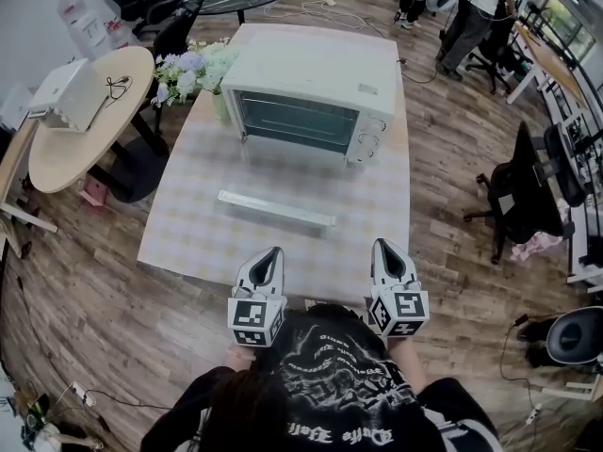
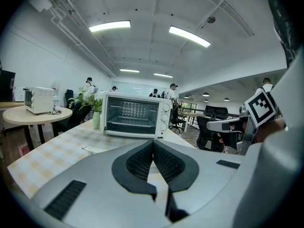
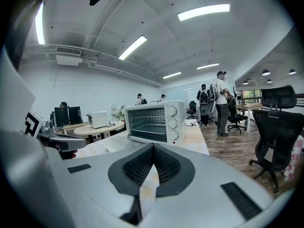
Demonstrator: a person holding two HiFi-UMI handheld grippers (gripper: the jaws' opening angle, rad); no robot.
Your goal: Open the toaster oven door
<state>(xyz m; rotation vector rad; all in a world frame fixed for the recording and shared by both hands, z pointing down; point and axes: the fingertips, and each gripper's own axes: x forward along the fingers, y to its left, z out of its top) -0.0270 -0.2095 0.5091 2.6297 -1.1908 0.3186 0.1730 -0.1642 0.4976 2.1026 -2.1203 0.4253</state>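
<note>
The white toaster oven (image 1: 316, 97) sat at the 12 o'clock end of the checked bench (image 1: 188, 224). Its glass door (image 1: 295, 121) was shut, with the knobs (image 1: 369, 139) at 3 o'clock on its front. A vase of flowers (image 1: 193, 69) stood just beside it at 9 o'clock. A long white strip (image 1: 276, 209) lay flat between the oven and you. Your left gripper (image 1: 272, 253) and right gripper (image 1: 382, 247) hovered at the 6 o'clock edge, apart from each other, each with jaws clenched together on nothing.
</note>
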